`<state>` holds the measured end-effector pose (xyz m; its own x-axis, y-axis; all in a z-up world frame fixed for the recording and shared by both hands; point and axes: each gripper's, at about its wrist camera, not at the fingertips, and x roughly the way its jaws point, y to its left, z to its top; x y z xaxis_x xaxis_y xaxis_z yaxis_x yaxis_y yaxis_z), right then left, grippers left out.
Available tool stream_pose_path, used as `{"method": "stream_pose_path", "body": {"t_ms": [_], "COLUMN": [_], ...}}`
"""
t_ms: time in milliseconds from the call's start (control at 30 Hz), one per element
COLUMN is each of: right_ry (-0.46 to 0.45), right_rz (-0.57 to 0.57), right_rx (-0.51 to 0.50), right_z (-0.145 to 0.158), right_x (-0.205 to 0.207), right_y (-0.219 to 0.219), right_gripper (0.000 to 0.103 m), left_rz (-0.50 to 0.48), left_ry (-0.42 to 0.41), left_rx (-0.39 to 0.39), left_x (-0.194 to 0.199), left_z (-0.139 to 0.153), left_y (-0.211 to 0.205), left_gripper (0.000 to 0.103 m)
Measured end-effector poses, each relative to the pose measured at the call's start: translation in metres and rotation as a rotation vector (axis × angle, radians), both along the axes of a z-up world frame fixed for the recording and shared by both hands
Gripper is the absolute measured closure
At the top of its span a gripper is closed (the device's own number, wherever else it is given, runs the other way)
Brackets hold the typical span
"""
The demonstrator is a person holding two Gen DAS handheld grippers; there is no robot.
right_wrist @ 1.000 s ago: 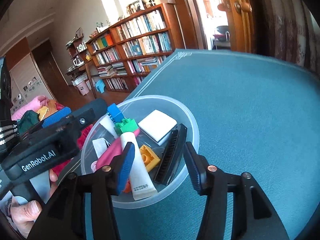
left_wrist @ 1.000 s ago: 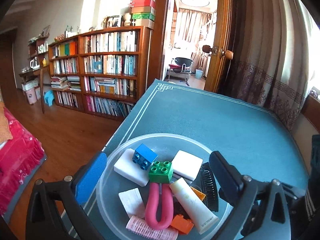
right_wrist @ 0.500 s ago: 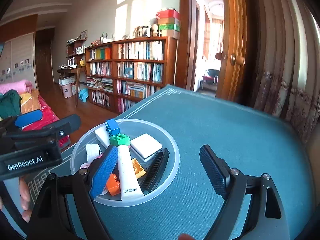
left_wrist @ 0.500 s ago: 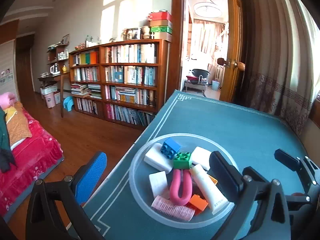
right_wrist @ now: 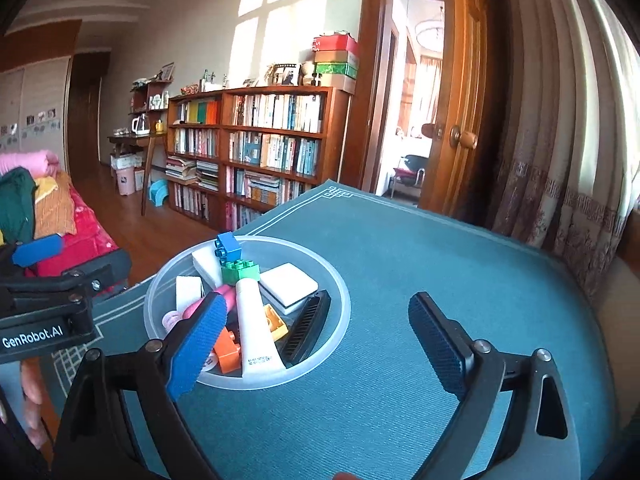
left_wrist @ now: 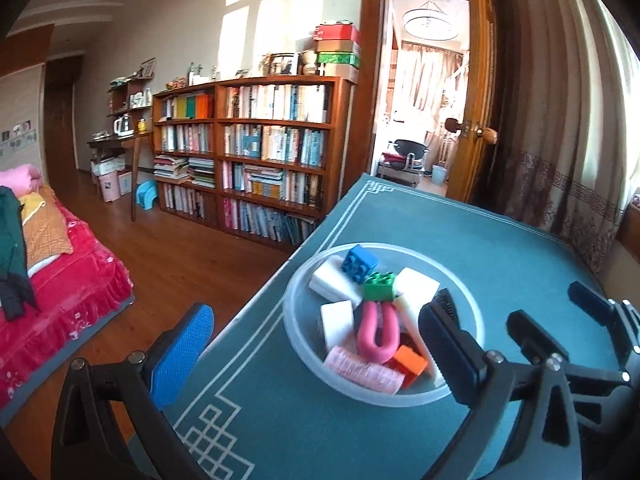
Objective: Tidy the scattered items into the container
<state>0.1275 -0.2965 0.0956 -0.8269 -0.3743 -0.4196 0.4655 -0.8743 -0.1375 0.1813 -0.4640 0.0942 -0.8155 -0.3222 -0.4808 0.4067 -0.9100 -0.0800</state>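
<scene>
Both grippers, left and right, are hanging spread wide and empty near the bowl, which is sitting on the table holding every item. Judging by that, backing straight off without nudging the rim is finishing well.

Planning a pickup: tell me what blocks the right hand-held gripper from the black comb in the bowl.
Nothing visible does. The right hand-held gripper is open; the black comb lies exposed along the translucent round plastic bowl.
</scene>
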Motion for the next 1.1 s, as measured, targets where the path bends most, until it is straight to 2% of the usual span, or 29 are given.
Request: {"method": "stream_pose_path", "body": {"t_ms": [100,200,300,367,633,1100], "right_ry": [0.006,-0.037,-0.115,-0.136,-0.145,-0.151], "right_rz": [0.005,0.029,0.063,0.068,0.067,0.088], "right_rx": [0.007,-0.012,-0.042,-0.048,-0.031,-0.027], "right_z": [-0.001,-0.003,-0.006,-0.009,-0.015,-0.018], "right_x": [0.004,0.002,-0.006,-0.008,-0.014,-0.017], "right_y": [-0.005,-0.008,-0.011,-0.013,-0.020,-0.023], "right_gripper": [0.003,0.003,0.003,0.003,0.003,0.003], "left_rz": [0.049,0.089,0.104,0.111,0.109,0.093], "left_ry": [0.001,-0.002,-0.011,-0.016,-0.067,-0.107], "left_rx": [-0.042,-0.076,-0.064,-0.059,-0.061,-0.053], "left_x": [0.011,0.021,0.027,0.028,0.018,0.014], "left_z": [0.000,-0.002,-0.007,-0.010,-0.022,-0.030], "left_y": [-0.006,-0.014,-0.024,-0.028,-0.028,-0.028], "left_gripper": [0.000,0.000,0.000,0.000,0.000,0.000]}}
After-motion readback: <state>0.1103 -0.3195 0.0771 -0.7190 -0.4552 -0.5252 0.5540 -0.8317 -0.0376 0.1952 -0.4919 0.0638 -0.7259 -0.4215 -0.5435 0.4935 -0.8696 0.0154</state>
